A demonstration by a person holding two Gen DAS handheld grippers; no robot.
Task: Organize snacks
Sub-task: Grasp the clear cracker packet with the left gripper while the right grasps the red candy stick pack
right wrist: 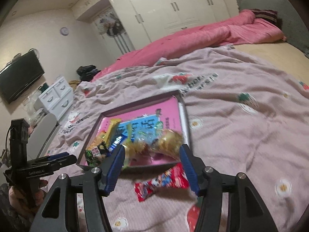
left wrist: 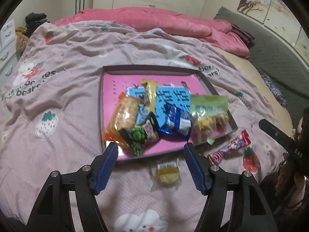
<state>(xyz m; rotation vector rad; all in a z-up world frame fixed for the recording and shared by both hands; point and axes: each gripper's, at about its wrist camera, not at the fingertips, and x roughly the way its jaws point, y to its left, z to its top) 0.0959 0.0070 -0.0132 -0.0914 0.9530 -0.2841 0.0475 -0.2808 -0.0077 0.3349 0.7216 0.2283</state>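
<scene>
Red packet (right wrist: 161,181) lying at six o'clock of tray (right wrist: 184,119); I'm centring right gripper (right wrist: 152,164), both jaws gaping, empty.

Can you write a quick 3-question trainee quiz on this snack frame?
1. True or false: the red striped candy wrapper lies inside the shallow pink-bottomed tray.
2. Which snack lies on the pink strawberry-print blanket between the left gripper fingertips? A) small clear packet with a yellow cake B) orange cracker pack C) green pea bag
3. Fill in: both the left gripper and the right gripper have their jaws ____.

Key: 1 false, it lies on the blanket just outside the tray's near edge. 2 A. 3 open, holding nothing.
</scene>
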